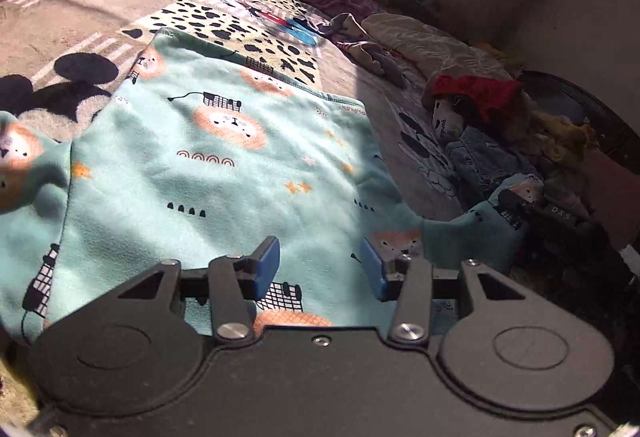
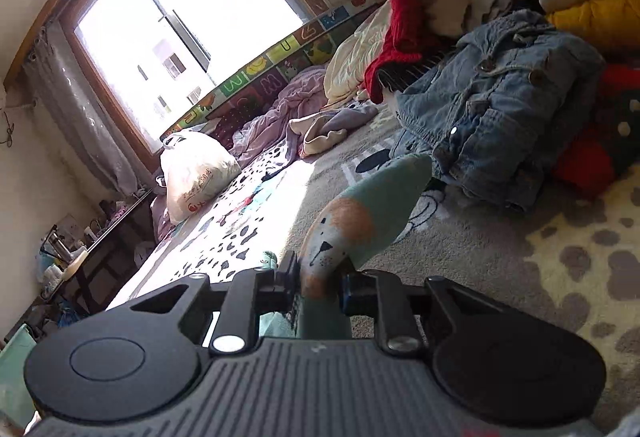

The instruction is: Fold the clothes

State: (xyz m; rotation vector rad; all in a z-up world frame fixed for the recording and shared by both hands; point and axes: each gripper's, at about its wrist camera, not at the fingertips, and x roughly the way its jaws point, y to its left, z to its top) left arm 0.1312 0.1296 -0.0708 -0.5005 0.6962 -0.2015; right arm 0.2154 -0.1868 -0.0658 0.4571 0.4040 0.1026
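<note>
A mint-green child's garment [image 1: 224, 165] printed with lions and stars lies spread on the bed blanket [image 1: 60, 21]. My left gripper [image 1: 320, 265] hovers over its near edge. The blue pads [image 1: 268, 261] stand apart with nothing pinched between them. At the right, one sleeve [image 1: 480, 221] is stretched sideways to my right gripper [image 1: 520, 205]. In the right wrist view that gripper [image 2: 320, 287] is shut on the sleeve end [image 2: 360, 213], which sticks up past the fingers and shows a lion face.
A heap of clothes lies on the bed: a denim jacket [image 2: 500, 109], a red knit [image 2: 400, 25], and pale and yellow pieces behind. A white plastic bag [image 2: 196, 173] sits by the window [image 2: 192, 17]. A spotted cloth [image 1: 248, 29] lies beyond the garment.
</note>
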